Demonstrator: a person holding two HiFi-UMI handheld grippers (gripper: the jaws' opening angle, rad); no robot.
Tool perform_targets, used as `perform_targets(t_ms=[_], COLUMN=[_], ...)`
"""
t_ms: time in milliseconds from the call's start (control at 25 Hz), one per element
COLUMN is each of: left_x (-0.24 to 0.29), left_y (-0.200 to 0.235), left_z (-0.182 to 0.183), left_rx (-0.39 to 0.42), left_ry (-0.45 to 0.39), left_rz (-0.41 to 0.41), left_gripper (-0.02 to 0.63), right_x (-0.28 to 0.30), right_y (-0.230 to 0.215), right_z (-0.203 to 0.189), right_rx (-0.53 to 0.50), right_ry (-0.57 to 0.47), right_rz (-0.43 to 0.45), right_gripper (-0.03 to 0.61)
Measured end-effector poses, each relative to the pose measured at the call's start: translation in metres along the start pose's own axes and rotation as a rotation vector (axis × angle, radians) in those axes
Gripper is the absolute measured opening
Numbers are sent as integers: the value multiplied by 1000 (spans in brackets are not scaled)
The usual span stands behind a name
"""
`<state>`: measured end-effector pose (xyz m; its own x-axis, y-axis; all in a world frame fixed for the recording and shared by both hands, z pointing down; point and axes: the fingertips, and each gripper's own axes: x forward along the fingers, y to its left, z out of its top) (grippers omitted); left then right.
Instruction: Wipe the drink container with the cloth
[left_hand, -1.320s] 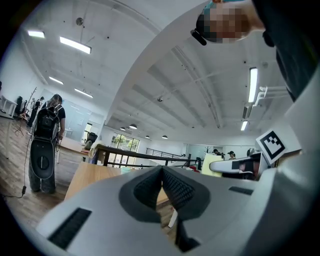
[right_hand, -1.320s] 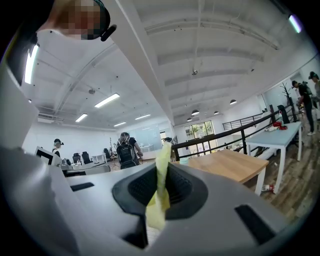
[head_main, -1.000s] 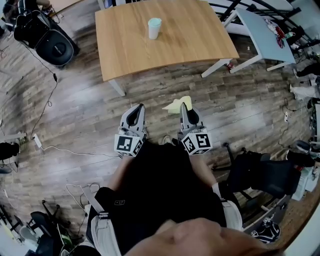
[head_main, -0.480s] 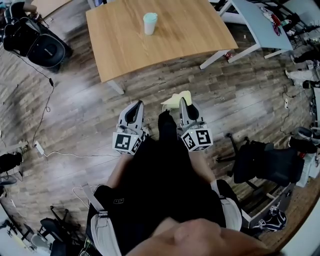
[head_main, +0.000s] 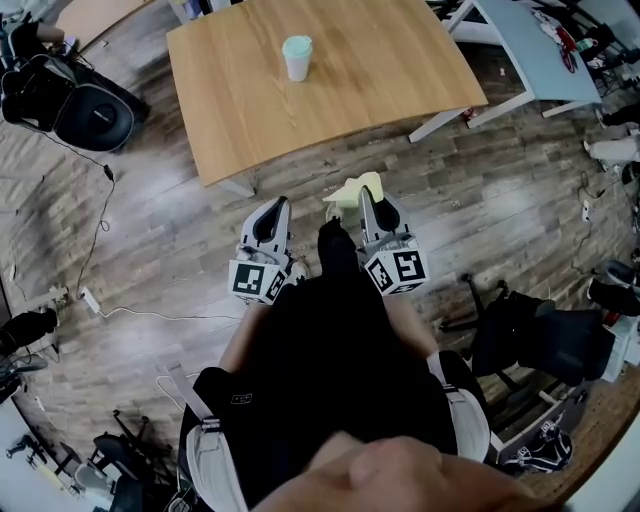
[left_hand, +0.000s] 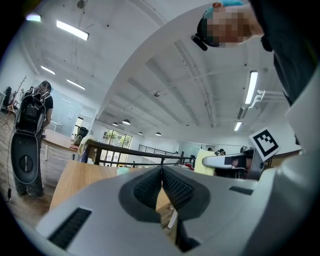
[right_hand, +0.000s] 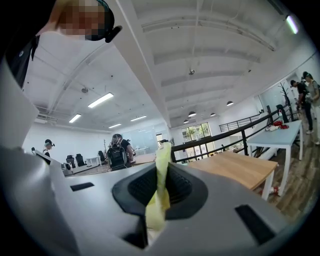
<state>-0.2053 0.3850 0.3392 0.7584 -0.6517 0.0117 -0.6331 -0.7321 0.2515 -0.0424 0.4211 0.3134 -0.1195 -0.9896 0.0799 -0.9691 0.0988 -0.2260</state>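
Table (head_main: 390, 75) nearer; right hand-held gripper (head_main: 366, 204) clamps cloth (head_main: 353, 189).

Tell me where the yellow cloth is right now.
The yellow cloth is pinched in the right claw, centre of the head view, over the floor just short of the wooden table holding the cup.

table (head_main: 380, 70) and drink container (head_main: 297, 58) nearer, leg (head_main: 337, 250) forward

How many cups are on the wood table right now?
1. The cup stands on the wood table, left of its middle. The table's far edge is out of frame, so another might be hidden.
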Motion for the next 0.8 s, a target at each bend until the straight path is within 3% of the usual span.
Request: perform_targets(t_ms=[480, 800], left_x=[129, 175], left_y=[22, 33], left_z=[15, 19], left_rx=[-5, 5], left_ry=[-5, 5], left_rz=[76, 153], left_gripper=[23, 23], right_x=[90, 140], right_y=[-82, -117], right_z=[23, 36], right_rx=[13, 31], right_ry=[36, 41], right_rz=[109, 180], right_gripper=[43, 43])
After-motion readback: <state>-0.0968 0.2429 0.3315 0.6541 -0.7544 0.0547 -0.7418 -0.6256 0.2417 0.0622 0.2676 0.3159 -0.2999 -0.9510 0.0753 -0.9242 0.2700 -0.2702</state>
